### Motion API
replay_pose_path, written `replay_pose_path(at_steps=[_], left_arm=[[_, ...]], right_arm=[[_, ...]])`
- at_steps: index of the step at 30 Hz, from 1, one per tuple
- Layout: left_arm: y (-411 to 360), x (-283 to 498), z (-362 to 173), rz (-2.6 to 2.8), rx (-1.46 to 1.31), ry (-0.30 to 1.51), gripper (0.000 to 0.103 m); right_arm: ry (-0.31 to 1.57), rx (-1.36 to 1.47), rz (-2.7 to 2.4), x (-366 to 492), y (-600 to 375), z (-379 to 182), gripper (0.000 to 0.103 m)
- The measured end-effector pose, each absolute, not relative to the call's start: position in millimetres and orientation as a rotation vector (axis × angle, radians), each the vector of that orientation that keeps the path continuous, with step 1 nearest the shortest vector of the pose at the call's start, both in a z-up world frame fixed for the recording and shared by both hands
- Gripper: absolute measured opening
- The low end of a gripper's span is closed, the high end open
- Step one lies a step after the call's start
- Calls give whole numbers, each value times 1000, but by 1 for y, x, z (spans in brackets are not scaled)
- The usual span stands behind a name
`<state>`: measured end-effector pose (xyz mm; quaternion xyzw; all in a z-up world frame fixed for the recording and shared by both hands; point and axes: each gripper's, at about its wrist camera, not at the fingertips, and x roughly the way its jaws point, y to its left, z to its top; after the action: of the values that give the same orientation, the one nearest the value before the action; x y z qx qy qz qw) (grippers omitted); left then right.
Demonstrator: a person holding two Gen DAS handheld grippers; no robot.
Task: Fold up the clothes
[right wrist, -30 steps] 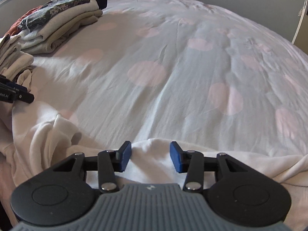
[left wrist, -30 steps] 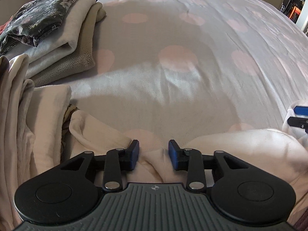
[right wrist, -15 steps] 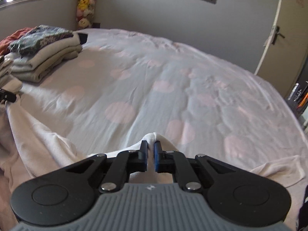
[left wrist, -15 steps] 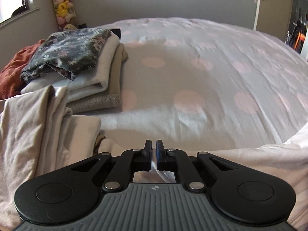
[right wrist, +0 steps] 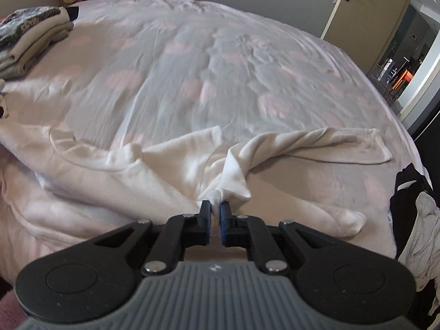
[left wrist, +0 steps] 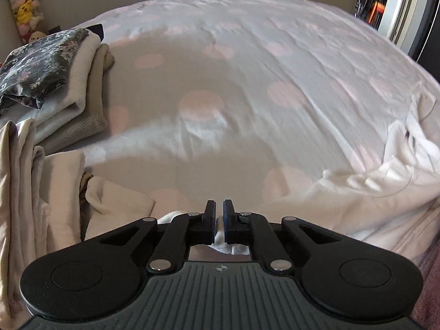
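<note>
The left gripper (left wrist: 217, 217) is clamping a small bunch of the cream-white long-sleeved cotton top (left wrist: 343, 192), its jaws nearly touching with white cloth pinched between them. The right gripper (right wrist: 216, 214) is pinching another fold of the same top (right wrist: 170, 165), the fabric gathering into a twisted peak at its tips. Between the two grips the garment is lying crumpled along the near edge of the pale grey bedspread with large pink dots (right wrist: 192, 68), one sleeve (right wrist: 330, 143) trailing out flat toward the right side of the bed.

Beside the left gripper, a stack of folded beige and cream clothes (left wrist: 82, 88) is sitting on the bedspread, topped by a dark floral-print piece (left wrist: 35, 60). Nearer still, a loose heap of beige fabric (left wrist: 33, 181) is crowding the left edge. Soft toys (left wrist: 24, 11) are standing against the far wall. At the right edge of the bed something black and white (right wrist: 412, 206) is lying, possibly more clothing, though blur is hiding its shape. A cream door (right wrist: 365, 13) is standing open beyond.
</note>
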<state>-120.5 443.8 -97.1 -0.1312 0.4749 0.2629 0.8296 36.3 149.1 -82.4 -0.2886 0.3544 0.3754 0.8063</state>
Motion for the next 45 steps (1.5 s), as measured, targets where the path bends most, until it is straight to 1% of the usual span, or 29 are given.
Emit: replay_pose_path(at_steps=[4,7,8,10,11,12,14,16,18,25,38,41,43,45], left_arm=[[442,-124,-100,570,-280,1006,4],[446,-135,-89,602,-312,929,4],[447,-139,-85,615,-323,898,4],[451,-146,-76,638,-350,821,6],[453,-148,-72,645,-362,785,7],[454,-151,-69,644,-371,759,9],[454,-154,-65,630,-377,722,10],[455,-156,-62,617,-382,690,13],[454,-153,-62,610,-376,690,14],[456,-154,-67,601,-398,695,14],[453,-140,-80,558,-376,771,15],[449,-138,-82,533,-356,783,18],[446,-136,-82,508,-341,785,22],[443,-133,-83,484,-328,792,23]], right_arm=[[780,-631,818,37,155,-88,11],[776,-565,833,38,142,-84,12],[758,-540,839,38,139,-81,16],[723,-489,850,37,134,-74,20],[701,-470,855,36,131,-71,25],[685,-461,857,35,130,-68,27],[655,-447,864,33,129,-62,27],[631,-438,884,31,130,-55,30],[611,-453,919,29,134,-51,35],[547,-640,1042,22,162,-52,36],[525,-876,1182,20,182,-73,37],[594,-856,1206,33,184,-82,37],[653,-827,1213,43,187,-88,37],[711,-802,1213,51,189,-95,37]])
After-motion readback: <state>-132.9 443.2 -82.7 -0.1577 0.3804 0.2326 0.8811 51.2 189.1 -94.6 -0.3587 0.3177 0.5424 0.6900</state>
